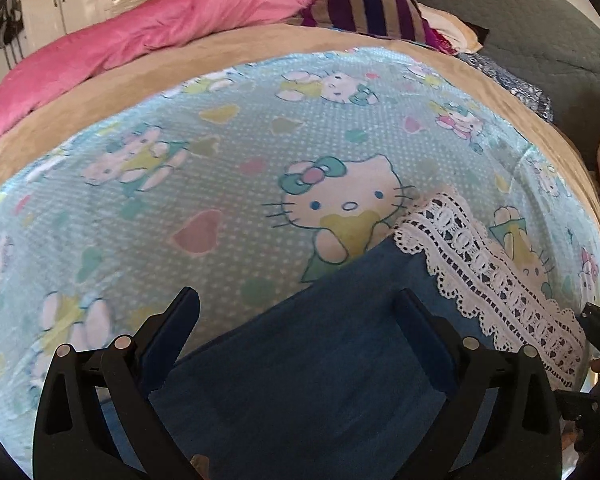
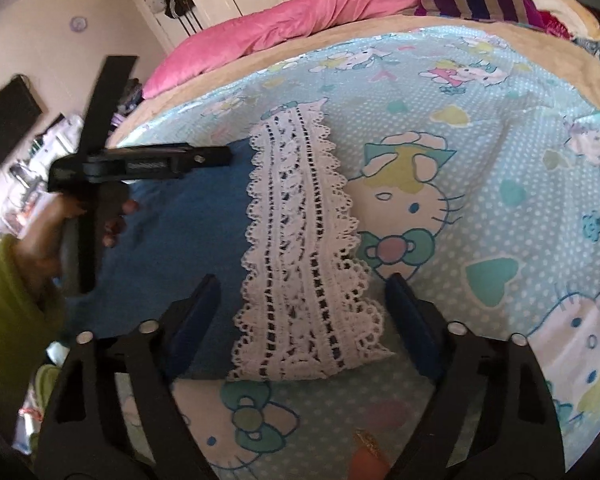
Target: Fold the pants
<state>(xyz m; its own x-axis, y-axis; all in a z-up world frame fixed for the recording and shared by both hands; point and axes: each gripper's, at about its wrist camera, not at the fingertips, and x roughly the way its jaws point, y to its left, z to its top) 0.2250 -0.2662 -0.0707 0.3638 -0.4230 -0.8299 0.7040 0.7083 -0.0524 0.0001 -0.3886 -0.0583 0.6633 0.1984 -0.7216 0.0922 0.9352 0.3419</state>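
**Blue pants flat on the cartoon-cat bedsheet, both grippers hanging over them**

Left wrist view: the left gripper (image 1: 296, 308) is spread wide with nothing pinched. Its right finger (image 1: 424, 332) is over the blue pants (image 1: 300, 380); the left one is over the bedsheet (image 1: 180, 168) just off the pants' edge. The pants lie flat on the sheet. Their white lace hem (image 1: 488, 280) runs along their right edge, partly covering a big cat print. Well past the pants, at the far side of the bed, there's a pink duvet (image 1: 140, 32) and a striped pillow (image 1: 372, 4).

Right wrist view: the right gripper (image 2: 300, 308) is also released. Its fingers straddle the near end of the lace hem (image 2: 300, 240) with clear gaps on both sides, so nothing is grabbed. The blue part of the pants (image 2: 180, 232) spreads left of the lace. Over the pants' far left part sits the left gripper (image 2: 216, 156), held by a hand (image 2: 48, 236) in a green sleeve (image 2: 8, 292).
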